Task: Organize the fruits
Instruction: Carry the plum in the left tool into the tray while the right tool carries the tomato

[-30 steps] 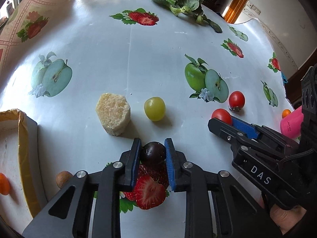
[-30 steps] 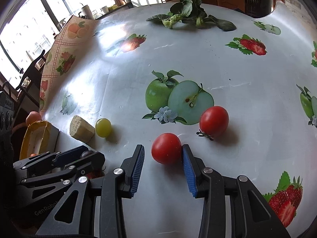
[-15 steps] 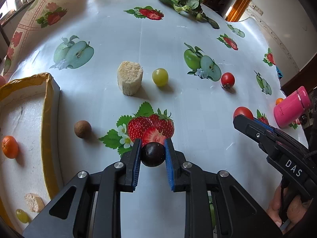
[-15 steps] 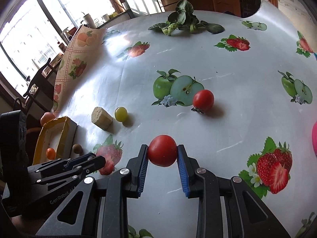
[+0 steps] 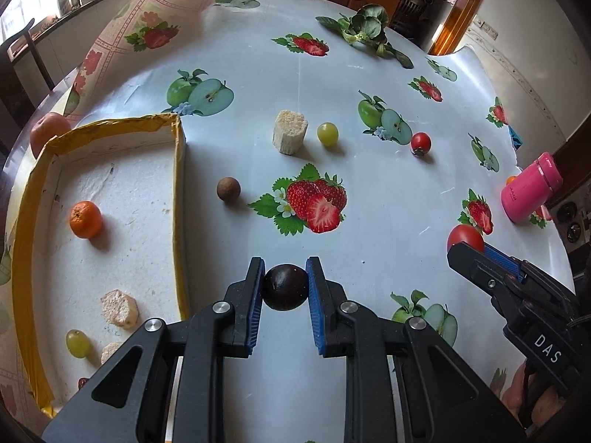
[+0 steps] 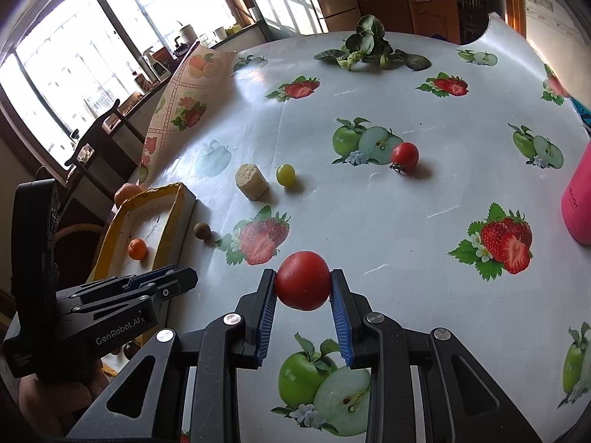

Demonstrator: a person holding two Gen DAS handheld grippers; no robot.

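My left gripper (image 5: 285,286) is shut on a dark grape (image 5: 285,288), held above the table just right of the yellow-rimmed white tray (image 5: 179,199). The tray holds a small orange (image 5: 85,219), a green grape (image 5: 77,343) and pale chunks (image 5: 119,308). My right gripper (image 6: 303,289) is shut on a red tomato (image 6: 303,280), raised over the table; it also shows in the left wrist view (image 5: 464,238). On the table lie a second tomato (image 6: 405,155), a green grape (image 6: 285,174), a pale chunk (image 6: 251,181) and a brown round fruit (image 6: 202,230).
A pink bottle (image 5: 530,192) lies at the right edge of the table. Leafy greens (image 5: 364,31) lie at the far side. An apple-like fruit (image 5: 48,131) sits behind the tray. The tablecloth (image 6: 192,85) folds up at the far left.
Both grippers have lifted and drawn back with their fruit. More of the tray has come into the left wrist view.
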